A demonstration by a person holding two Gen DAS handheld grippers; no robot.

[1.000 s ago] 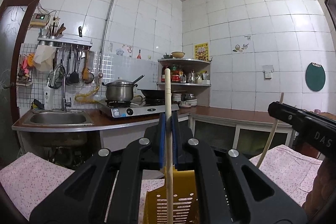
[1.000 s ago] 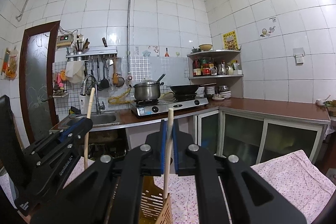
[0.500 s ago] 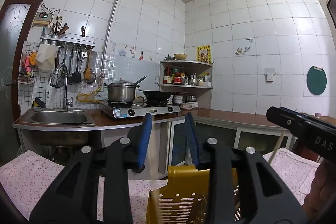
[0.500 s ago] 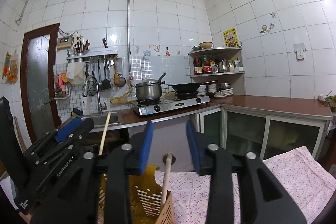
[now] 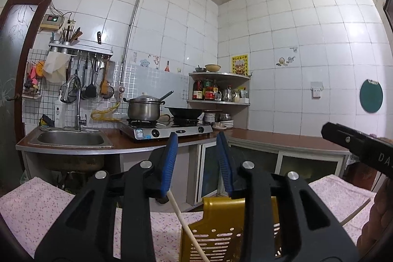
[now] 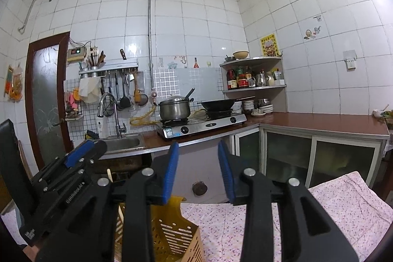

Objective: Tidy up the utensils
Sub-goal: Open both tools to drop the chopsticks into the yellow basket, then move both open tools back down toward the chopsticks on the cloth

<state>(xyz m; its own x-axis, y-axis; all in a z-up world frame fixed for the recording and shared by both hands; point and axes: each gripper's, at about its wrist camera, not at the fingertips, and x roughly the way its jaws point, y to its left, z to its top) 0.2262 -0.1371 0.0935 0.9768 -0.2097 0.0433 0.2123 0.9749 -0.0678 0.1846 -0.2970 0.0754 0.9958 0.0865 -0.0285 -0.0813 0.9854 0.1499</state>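
We see a white-tiled kitchen; our left gripper and right gripper are released above the flowered tablecloth.

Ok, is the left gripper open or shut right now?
Open. Its blue pads stand apart with nothing between them; the pale wooden chopstick leans free below, in the yellow slotted plastic basket.
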